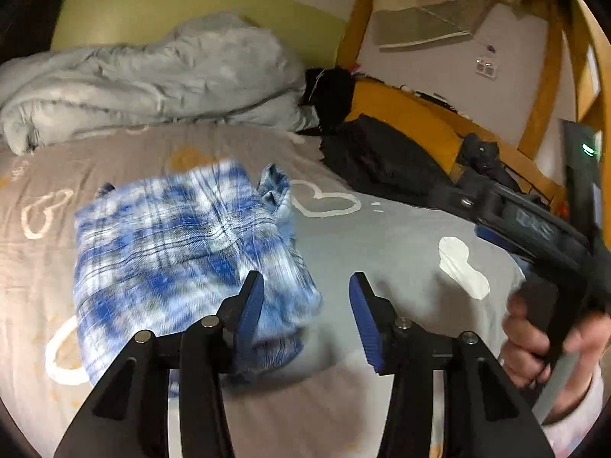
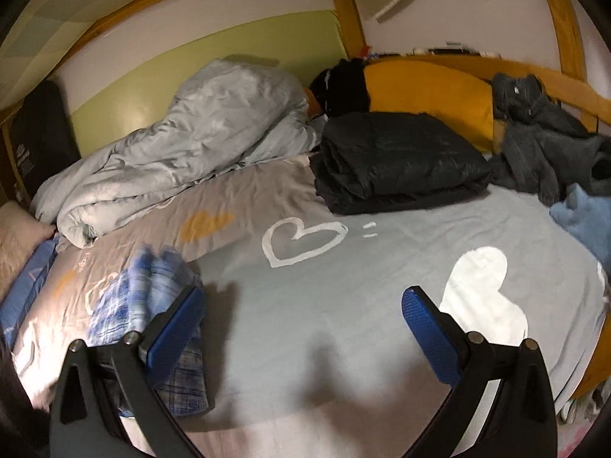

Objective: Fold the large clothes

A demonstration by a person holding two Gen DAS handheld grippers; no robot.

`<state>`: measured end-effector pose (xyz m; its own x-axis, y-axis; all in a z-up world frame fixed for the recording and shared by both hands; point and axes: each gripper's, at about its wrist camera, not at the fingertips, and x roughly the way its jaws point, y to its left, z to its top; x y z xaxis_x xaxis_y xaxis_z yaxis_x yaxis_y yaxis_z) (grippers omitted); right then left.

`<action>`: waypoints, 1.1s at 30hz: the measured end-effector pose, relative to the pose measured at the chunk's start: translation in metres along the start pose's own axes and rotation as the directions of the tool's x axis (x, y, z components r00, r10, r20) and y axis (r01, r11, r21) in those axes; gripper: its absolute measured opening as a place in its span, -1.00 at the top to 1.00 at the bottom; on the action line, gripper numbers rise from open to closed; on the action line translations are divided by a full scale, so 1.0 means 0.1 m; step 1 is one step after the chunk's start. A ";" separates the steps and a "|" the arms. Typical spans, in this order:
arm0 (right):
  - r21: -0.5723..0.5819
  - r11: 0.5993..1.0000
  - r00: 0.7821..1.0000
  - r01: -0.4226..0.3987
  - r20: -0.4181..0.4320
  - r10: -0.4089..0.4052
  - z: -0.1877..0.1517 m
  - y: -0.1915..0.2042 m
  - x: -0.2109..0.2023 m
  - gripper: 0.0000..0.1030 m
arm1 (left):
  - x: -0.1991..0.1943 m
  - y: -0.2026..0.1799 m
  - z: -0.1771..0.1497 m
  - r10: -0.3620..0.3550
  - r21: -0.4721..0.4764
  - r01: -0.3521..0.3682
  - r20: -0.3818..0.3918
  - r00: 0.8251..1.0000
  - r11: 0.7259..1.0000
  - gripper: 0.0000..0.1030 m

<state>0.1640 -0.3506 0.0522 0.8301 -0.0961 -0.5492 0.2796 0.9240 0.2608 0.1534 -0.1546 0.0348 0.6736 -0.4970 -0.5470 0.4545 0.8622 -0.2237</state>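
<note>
A folded blue and white plaid garment (image 1: pixel 183 236) lies on the grey heart-print bedsheet (image 1: pixel 382 236). My left gripper (image 1: pixel 305 282) hovers over the garment's right edge with its blue pads apart and nothing between them; its left finger (image 1: pixel 250 305) overlaps the cloth in the picture. In the right wrist view the same plaid garment (image 2: pixel 145 290) sits at the lower left, partly behind the left finger of my right gripper (image 2: pixel 303 297), which is wide open over bare sheet (image 2: pixel 343 274). The left wrist view also shows the right gripper's body (image 1: pixel 534 229) held in a hand (image 1: pixel 534 336).
A crumpled grey duvet (image 2: pixel 183 145) lies along the green wall. A folded black jacket (image 2: pixel 397 156), dark grey clothes (image 2: pixel 542 141) and a light blue garment (image 2: pixel 588 221) sit near a yellow pillow (image 2: pixel 427 91) at the wooden bed frame (image 1: pixel 496 141).
</note>
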 end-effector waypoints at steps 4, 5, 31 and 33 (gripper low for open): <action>0.036 0.999 0.999 -0.031 -0.022 0.032 0.00 -0.05 0.03 -1.00 | -0.21 0.01 -0.12 0.047 0.003 -0.047 0.035 0.998 0.999 0.12; 0.036 0.999 0.999 -0.038 -0.025 0.039 -0.01 -0.04 0.03 -1.00 | -0.27 0.05 -0.14 0.074 -0.009 -0.073 0.044 0.996 0.997 0.12; -0.285 0.901 0.943 -0.328 -0.158 0.293 -0.56 1.09 0.19 0.52 | -0.57 0.83 -0.52 0.304 -0.137 -0.295 0.050 0.952 0.946 0.09; -0.300 0.897 0.943 -0.325 -0.169 0.285 -0.61 1.13 0.22 0.76 | -0.58 0.88 -0.52 0.302 -0.152 -0.291 0.050 0.952 0.945 0.09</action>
<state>0.1850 -0.2256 0.0212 0.7817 0.2354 -0.5776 -0.1635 0.9710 0.1745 0.1234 -0.0451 0.0047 0.8075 -0.2179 -0.5481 0.1446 0.9740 -0.1742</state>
